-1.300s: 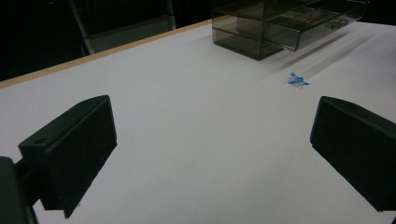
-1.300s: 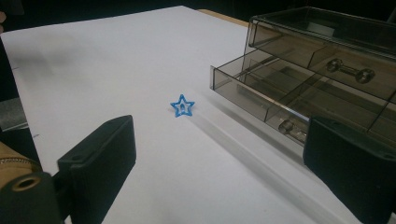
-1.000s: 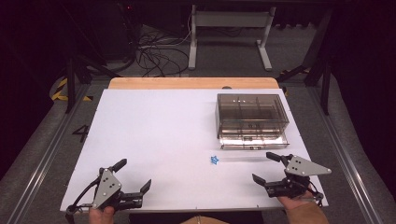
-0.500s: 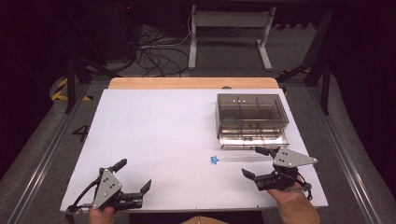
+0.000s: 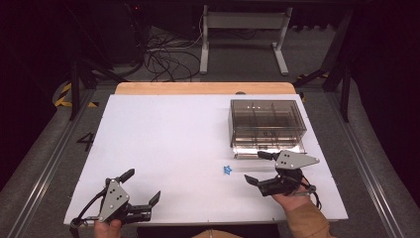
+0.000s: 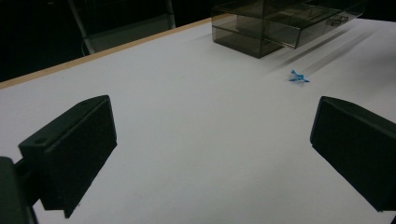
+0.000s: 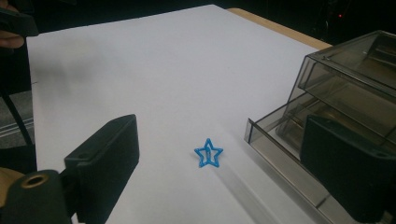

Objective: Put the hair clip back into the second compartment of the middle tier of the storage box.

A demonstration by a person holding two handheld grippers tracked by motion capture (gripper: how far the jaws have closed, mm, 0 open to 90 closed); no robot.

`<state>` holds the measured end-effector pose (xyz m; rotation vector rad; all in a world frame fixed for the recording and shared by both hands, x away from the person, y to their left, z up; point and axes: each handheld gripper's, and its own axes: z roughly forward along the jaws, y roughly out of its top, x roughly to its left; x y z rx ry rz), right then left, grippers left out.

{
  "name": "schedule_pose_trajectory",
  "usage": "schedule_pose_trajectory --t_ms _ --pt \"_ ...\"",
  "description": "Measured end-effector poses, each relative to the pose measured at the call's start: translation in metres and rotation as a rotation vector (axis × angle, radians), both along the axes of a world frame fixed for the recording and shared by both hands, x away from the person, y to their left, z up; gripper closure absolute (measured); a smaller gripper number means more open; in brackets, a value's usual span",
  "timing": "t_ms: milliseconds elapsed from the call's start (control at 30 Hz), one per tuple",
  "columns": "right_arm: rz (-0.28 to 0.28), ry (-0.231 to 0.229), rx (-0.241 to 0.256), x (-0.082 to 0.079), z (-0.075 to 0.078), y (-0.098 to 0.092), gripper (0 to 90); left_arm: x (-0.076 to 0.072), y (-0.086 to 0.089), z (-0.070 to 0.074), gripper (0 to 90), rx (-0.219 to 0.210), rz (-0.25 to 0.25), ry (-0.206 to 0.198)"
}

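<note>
A small blue star-shaped clip (image 5: pixel 228 170) lies flat on the white table (image 5: pixel 168 139), just in front of a smoky clear drawer box (image 5: pixel 267 121). The box's bottom drawer (image 5: pixel 267 149) is pulled out toward me. My right gripper (image 5: pixel 255 167) is open, its jaws wide apart, just right of the star and touching nothing. In the right gripper view the star (image 7: pixel 208 153) sits between the jaws, farther ahead, with the open drawer (image 7: pixel 285 149) at the right. My left gripper (image 5: pixel 142 186) is open near the front left edge. Its view has the star (image 6: pixel 297 77) and the box (image 6: pixel 280 23) far off.
The table's wooden back edge (image 5: pixel 203 88) runs along the far side. Beyond it are a desk frame (image 5: pixel 242 29) and cables (image 5: pixel 163 59) on the dark floor. A wide bare stretch of white table lies between the two grippers.
The right gripper has moved left and forward, from the front right corner to just beside the star and the open drawer. The left gripper has stayed put.
</note>
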<state>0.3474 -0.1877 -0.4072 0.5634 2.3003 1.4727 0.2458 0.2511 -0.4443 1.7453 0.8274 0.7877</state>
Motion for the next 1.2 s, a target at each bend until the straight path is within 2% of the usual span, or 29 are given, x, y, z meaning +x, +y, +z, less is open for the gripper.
schedule_pose_trajectory --t_ms 433,600,833,1133,1200 --pt "0.035 0.003 -0.021 0.006 0.002 0.017 12.6 0.000 0.000 0.000 1.1 0.002 -0.001 -0.001" --pt "0.052 0.009 -0.059 0.009 0.003 0.022 13.1 0.001 0.001 -0.001 1.1 0.006 -0.003 0.003" --pt "0.059 0.014 -0.074 0.010 0.003 0.024 14.8 0.001 0.001 -0.001 1.1 0.007 -0.005 0.002" --pt "0.061 0.026 -0.118 0.010 0.002 0.030 23.7 0.001 0.001 -0.001 1.1 0.006 -0.006 0.004" --pt "0.059 0.040 -0.145 0.011 0.000 0.033 26.3 0.001 0.001 -0.001 1.1 0.006 -0.006 0.003"
